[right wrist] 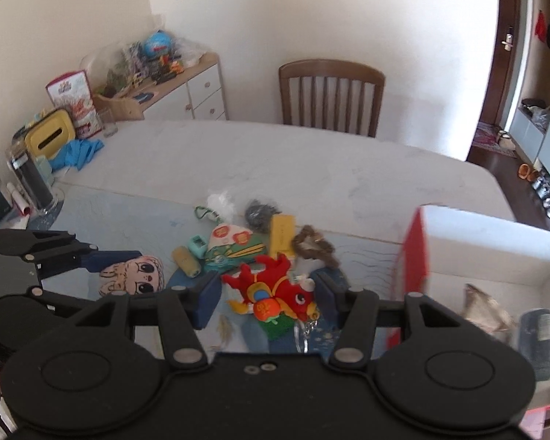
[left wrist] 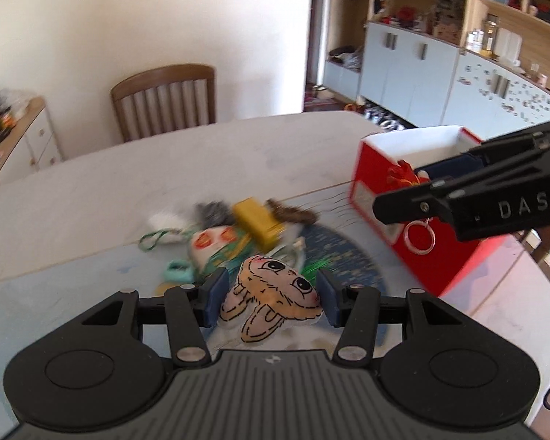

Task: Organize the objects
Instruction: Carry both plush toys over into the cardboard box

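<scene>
My left gripper (left wrist: 271, 293) is shut on a tan rabbit-face plush (left wrist: 275, 289), held above the table mat. My right gripper (right wrist: 269, 295) is shut on a red dragon plush (right wrist: 275, 289) with a key ring hanging from it. In the left wrist view the right gripper (left wrist: 414, 187) hangs in front of the open red box (left wrist: 381, 172). The right wrist view shows the left gripper (right wrist: 102, 260) with the rabbit plush (right wrist: 134, 275) at the left and the red box (right wrist: 414, 253) at the right. A pile of small toys lies on the mat, among them a yellow block (right wrist: 282, 236) and a brown furry ring (right wrist: 313, 244).
The red box's white inside holds a beige pouch (right wrist: 487, 311) and a grey-blue item (right wrist: 535, 330). A wooden chair (right wrist: 330, 95) stands behind the table (right wrist: 275, 154). A yellow tissue box (right wrist: 49, 135), blue gloves (right wrist: 77, 154) and a glass jar (right wrist: 33, 179) crowd the table's far left.
</scene>
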A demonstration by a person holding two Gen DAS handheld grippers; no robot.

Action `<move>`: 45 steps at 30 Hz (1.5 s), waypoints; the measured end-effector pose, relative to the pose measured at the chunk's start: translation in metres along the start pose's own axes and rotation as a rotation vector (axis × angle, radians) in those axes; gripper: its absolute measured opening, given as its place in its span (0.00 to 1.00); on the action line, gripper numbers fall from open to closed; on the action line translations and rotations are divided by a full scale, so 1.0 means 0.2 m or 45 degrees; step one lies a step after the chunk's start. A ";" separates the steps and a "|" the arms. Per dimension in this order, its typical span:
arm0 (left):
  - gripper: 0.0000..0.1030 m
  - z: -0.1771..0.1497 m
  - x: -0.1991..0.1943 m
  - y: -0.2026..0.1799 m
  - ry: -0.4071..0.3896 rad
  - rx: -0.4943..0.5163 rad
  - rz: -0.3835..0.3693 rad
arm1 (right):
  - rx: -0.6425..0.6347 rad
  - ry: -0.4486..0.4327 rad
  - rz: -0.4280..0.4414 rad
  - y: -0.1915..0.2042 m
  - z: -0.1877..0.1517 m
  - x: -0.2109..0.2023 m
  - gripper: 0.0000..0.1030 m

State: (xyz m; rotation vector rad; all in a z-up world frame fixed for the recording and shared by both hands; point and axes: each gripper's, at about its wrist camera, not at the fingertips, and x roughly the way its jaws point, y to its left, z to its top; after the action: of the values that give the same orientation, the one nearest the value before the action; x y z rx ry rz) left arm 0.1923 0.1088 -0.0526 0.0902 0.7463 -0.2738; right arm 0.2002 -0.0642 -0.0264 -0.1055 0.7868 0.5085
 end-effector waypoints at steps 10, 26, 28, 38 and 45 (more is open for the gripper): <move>0.50 0.18 0.04 -0.31 -0.038 0.096 -0.065 | 0.051 -0.070 -0.086 -0.32 0.01 -0.19 0.52; 0.50 0.36 0.22 -0.86 -0.042 0.229 -0.128 | 0.134 -0.034 -0.184 -0.90 -0.14 -0.31 0.52; 0.50 0.38 0.26 -0.92 -0.035 0.238 -0.126 | 0.139 -0.020 -0.194 -0.96 -0.17 -0.30 0.52; 0.50 0.47 0.48 -1.07 0.051 0.245 -0.105 | 0.155 0.063 -0.201 -1.20 -0.27 -0.21 0.52; 0.50 0.49 0.68 -1.11 0.138 0.266 -0.060 | 0.124 0.148 -0.178 -1.24 -0.35 -0.09 0.52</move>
State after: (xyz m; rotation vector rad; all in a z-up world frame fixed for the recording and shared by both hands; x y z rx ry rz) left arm 0.2901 -0.1517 -0.0707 0.2873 0.8261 -0.3938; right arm 0.2615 -0.3088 -0.0875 -0.0999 0.9094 0.3336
